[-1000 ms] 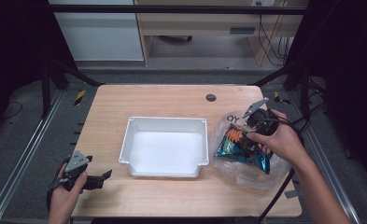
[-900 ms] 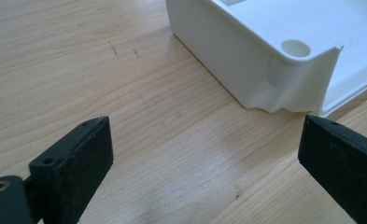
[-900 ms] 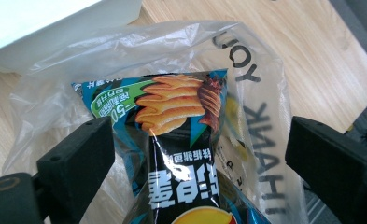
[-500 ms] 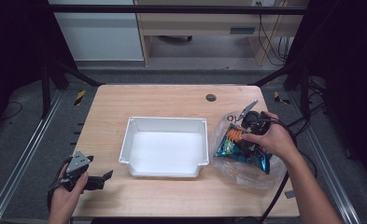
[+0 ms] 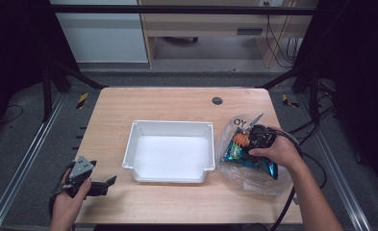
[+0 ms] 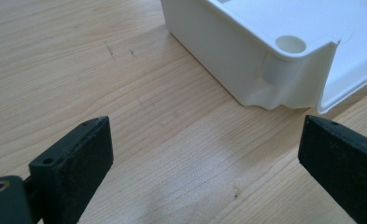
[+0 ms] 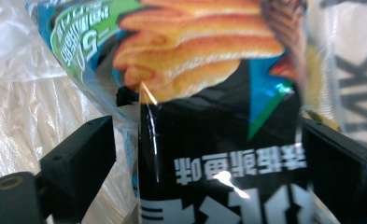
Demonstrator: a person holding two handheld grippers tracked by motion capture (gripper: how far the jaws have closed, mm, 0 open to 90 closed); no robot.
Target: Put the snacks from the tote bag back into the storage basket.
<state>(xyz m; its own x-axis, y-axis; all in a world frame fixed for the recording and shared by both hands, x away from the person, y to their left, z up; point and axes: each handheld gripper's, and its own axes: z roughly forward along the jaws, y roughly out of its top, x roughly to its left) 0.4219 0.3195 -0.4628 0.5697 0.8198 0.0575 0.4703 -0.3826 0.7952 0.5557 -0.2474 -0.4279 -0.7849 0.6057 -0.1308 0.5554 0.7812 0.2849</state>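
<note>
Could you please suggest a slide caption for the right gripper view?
Right gripper with jaws straddling a snack packet inside a clear plastic bag, closing in.

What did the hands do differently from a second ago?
The right claw has come down onto the snack bag inside the clear plastic bag. Its jaws have just been closing, with the snack bag between them, though they do not yet pinch it. The left claw, the white tray and the table stayed put.
</note>
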